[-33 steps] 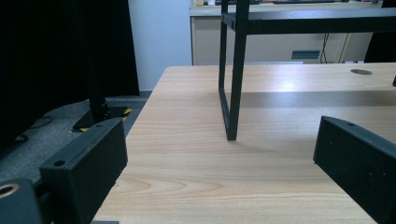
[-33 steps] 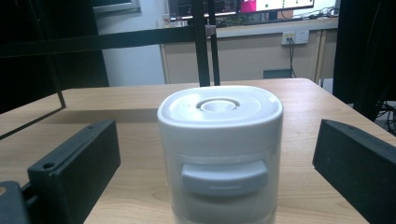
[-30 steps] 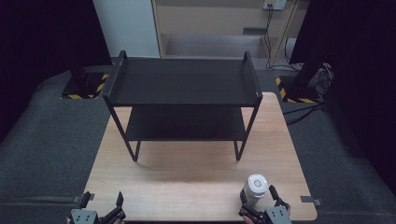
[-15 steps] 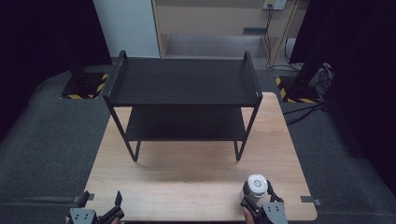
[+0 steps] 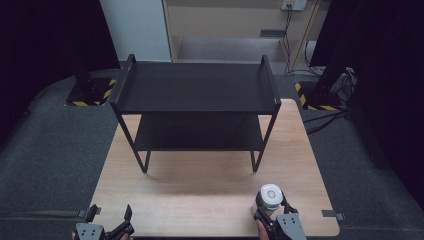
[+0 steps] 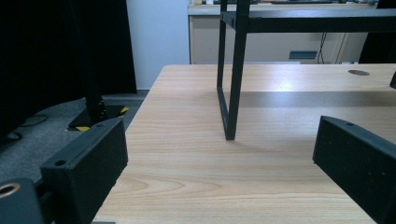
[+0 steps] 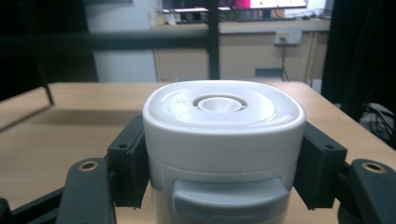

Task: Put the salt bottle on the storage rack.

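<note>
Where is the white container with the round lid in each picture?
High view: the white container stands at the table's near right edge, in the right tool.
Left gripper view: not in it.
Right gripper view: the container is at the centre, tool pads pressed on both sides.
Shared landmark: the black shelf rack.

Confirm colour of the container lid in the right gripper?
White lid, with a grey tab below; clearest in the right gripper view.

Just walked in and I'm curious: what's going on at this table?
A person is working with a hand-held gripper in each hand. The right gripper has just closed its jaws on a white container at the near edge of the wooden table. The left gripper waits open. A black two-tier shelf stands farther back.
</note>
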`<control>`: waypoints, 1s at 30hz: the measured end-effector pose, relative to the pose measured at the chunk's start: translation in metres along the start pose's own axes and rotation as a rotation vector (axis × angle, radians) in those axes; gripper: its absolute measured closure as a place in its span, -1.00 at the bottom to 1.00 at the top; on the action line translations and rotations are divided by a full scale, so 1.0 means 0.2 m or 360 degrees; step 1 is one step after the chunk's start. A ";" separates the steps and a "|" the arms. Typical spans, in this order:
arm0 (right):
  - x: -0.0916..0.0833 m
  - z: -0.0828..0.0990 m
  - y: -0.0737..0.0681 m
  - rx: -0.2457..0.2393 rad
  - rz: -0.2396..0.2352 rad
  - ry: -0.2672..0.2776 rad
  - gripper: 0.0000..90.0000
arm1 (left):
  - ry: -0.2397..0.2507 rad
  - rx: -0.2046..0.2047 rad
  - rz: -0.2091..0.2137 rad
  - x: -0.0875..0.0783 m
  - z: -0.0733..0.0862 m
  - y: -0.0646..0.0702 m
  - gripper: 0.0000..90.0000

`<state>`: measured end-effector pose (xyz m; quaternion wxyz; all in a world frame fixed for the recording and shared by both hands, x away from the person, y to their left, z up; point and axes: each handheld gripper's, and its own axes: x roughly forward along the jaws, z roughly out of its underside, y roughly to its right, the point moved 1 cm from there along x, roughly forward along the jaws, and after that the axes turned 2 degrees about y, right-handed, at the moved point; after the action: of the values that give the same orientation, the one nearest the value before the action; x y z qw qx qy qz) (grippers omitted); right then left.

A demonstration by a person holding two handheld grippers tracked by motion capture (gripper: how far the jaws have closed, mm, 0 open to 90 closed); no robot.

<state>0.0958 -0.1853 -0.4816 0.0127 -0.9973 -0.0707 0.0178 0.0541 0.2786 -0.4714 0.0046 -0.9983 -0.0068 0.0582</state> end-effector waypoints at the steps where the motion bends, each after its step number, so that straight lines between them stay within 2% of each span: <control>1: 0.00 0.00 0.00 0.0000 0.0000 0.0000 -0.29 | -0.0001 0.0003 0.0005 0.00 0.00 0.00 -0.95; 2: 0.01 -0.07 -0.02 -0.0016 -0.0041 0.0021 -0.29 | -0.0001 0.0002 0.0013 0.00 0.00 0.00 -0.95; 3: 0.01 -0.07 -0.02 -0.0016 -0.0041 0.0021 -0.29 | -0.0001 0.0002 0.0013 0.00 0.00 0.00 -0.95; 4: 0.03 -0.14 -0.05 -0.0018 -0.0093 0.0043 -0.29 | 0.0001 -0.0006 0.0019 0.00 0.00 0.00 -0.95; 6: 0.05 -0.17 -0.06 -0.0019 -0.0120 0.0053 -0.29 | 0.0003 -0.0009 0.0024 0.00 0.00 0.01 -0.95; 8: 0.11 -0.27 -0.10 -0.0028 -0.0197 0.0075 -0.29 | 0.0008 -0.0012 0.0032 0.00 0.00 0.01 -0.95; 9: 0.11 -0.27 -0.10 -0.0028 -0.0197 0.0075 -0.29 | 0.0012 -0.0015 0.0036 0.00 0.00 0.01 -0.95; 15: 0.24 -0.44 -0.17 0.0000 -0.0297 0.0102 -0.29 | 0.0029 -0.0028 0.0049 -0.01 0.00 0.00 -0.95; 21: 0.37 -0.59 -0.21 0.0008 -0.0317 0.0101 -0.29 | 0.0038 -0.0038 0.0053 -0.02 0.00 -0.01 -0.95; 30: 0.52 -0.70 -0.23 -0.0020 -0.0315 0.0084 -0.29 | 0.0040 -0.0053 0.0046 -0.02 0.01 -0.03 -0.95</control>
<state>0.1973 -0.1291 -0.3449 0.0099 -0.9856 -0.1687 -0.0102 0.0504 0.2848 -0.4720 -0.0127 -0.9989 0.0068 0.0456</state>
